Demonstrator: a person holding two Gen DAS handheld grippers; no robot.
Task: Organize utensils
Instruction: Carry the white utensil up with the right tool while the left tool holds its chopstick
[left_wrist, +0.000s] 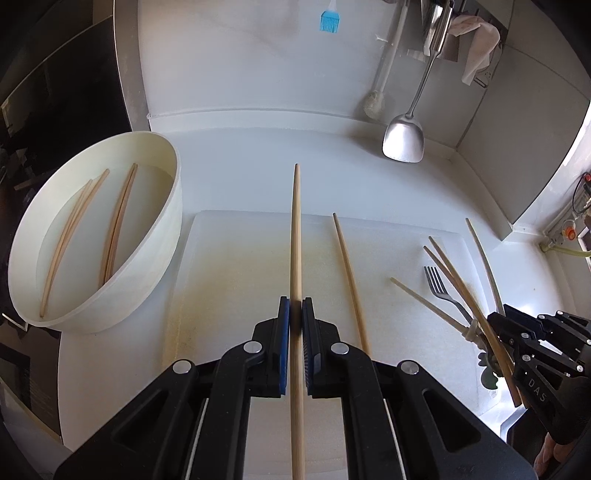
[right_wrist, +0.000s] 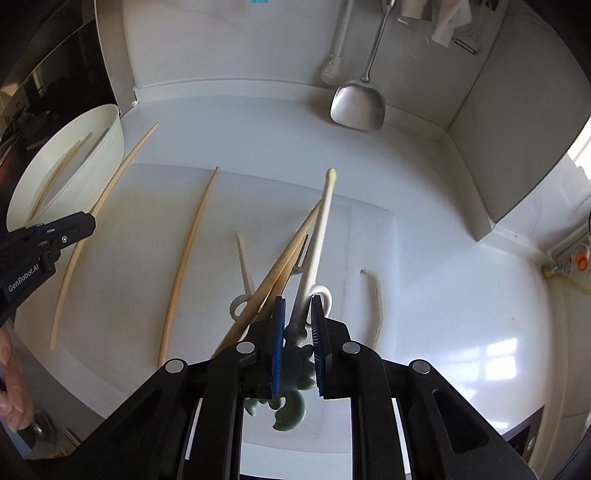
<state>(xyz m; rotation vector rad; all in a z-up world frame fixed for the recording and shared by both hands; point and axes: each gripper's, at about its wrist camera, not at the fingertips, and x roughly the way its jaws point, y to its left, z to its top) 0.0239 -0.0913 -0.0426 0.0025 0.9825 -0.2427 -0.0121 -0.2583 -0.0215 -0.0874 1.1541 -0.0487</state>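
Clamped between the blue pads of the left gripper (left_wrist: 295, 314), one wooden chopstick (left_wrist: 296, 236) points straight ahead over the white cutting board (left_wrist: 236, 266); those jaws are closed tight on it. At the board's right end, the right gripper (right_wrist: 298, 314) holds its jaws narrow around a cream training chopstick (right_wrist: 320, 229) with a ring loop and a green ornament, two wooden chopsticks crossing just beside it. Another loose chopstick (left_wrist: 351, 280) lies on the board near a fork (left_wrist: 441, 290). On the counter (left_wrist: 258, 162) to the left, a white bowl (left_wrist: 162, 236) contains several chopsticks.
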